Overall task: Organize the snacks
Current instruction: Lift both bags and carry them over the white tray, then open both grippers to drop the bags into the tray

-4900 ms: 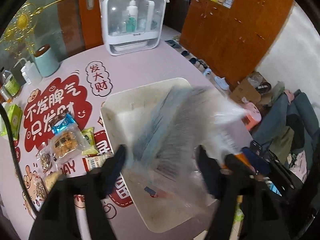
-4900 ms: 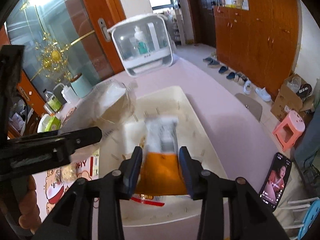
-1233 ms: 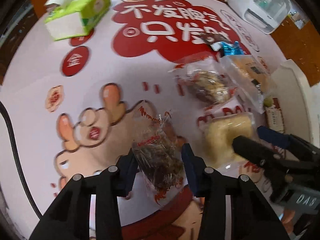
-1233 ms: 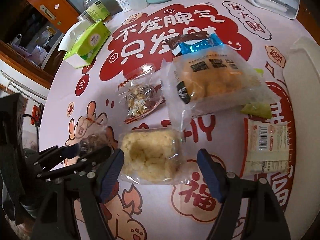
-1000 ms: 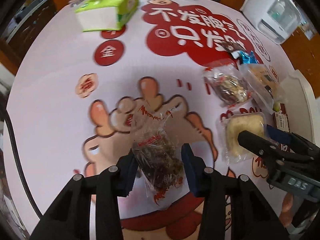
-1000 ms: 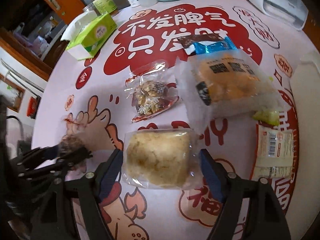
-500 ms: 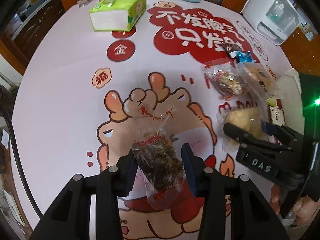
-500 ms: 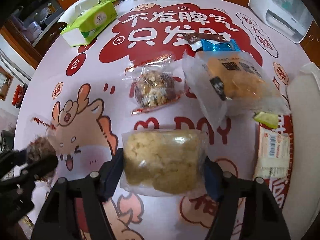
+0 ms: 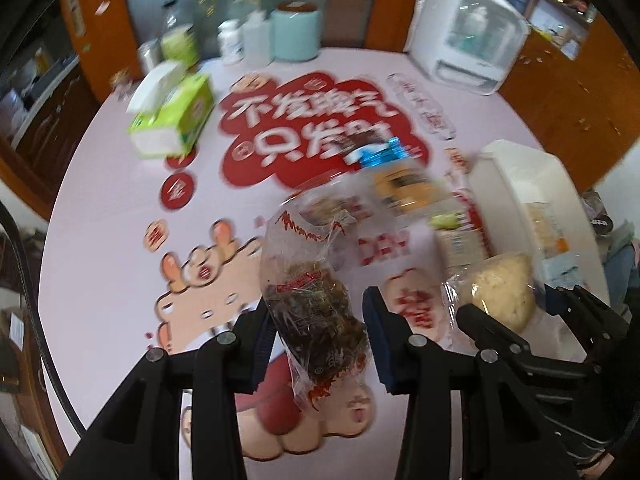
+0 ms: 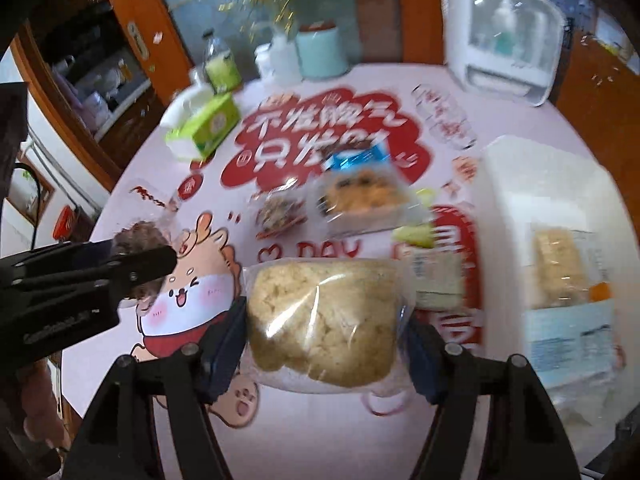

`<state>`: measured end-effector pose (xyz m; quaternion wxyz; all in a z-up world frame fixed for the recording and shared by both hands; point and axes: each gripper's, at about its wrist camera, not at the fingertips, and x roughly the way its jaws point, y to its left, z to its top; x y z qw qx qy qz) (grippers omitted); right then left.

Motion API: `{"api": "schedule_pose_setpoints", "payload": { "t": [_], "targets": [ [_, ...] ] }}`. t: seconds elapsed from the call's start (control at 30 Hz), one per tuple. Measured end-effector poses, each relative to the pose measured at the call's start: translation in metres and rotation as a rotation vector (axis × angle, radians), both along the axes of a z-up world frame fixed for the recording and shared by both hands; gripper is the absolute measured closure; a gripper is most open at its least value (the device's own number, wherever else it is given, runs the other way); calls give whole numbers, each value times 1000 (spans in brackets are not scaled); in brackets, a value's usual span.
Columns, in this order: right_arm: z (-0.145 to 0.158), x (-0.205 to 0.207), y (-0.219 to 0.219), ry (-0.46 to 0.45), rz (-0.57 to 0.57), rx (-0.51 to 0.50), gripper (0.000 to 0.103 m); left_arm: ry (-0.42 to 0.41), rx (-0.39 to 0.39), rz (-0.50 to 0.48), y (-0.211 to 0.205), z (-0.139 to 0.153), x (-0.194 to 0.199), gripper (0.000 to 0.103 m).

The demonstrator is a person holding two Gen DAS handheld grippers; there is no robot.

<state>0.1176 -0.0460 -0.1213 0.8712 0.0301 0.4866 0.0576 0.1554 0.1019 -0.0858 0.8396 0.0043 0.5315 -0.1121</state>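
My left gripper (image 9: 318, 330) is shut on a clear bag of dark snack (image 9: 316, 312) and holds it above the table. My right gripper (image 10: 324, 344) is shut on a clear bag of pale yellow puffed snack (image 10: 322, 320), also lifted; it shows in the left wrist view (image 9: 502, 294) too. The white bin (image 10: 500, 208) stands at the right with packets inside (image 10: 560, 268). Loose snacks lie on the table: an orange-filled bag (image 10: 360, 198), a blue packet (image 10: 356, 158), a small nut bag (image 10: 278, 212), a green piece (image 10: 414, 236) and a barcoded packet (image 10: 438, 280).
A green tissue box (image 9: 172, 120) sits at the back left. Bottles and a teal canister (image 9: 296, 32) line the far edge. A white cabinet appliance (image 9: 466, 28) stands at the back right. The pink tablecloth (image 9: 100, 208) has red prints.
Both grippers rose and swung toward the bin, each carrying its bag. The view now takes in the far table edge and the bin's inside.
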Motion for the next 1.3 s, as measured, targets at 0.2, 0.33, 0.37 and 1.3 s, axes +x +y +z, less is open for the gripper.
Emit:
{"api": "schedule_pose_setpoints", "payload": {
  "t": [0.2,0.33,0.37,1.3],
  "targets": [
    [38,-28,-58,-91,-68,12,32,-61,-11,-74,-67,32,-11,62],
    [54,-46,-99,-130,-122,8,32,-88,-14,-134,-115,47,-15,62],
    [57,-49,-108,-136,-134,8,32,-94,-12,-147,-125,49,-16,62],
    [47,-6,-254,-150,-278,-207,23,-151,111,-334,-338,65,32,9]
  ]
}}
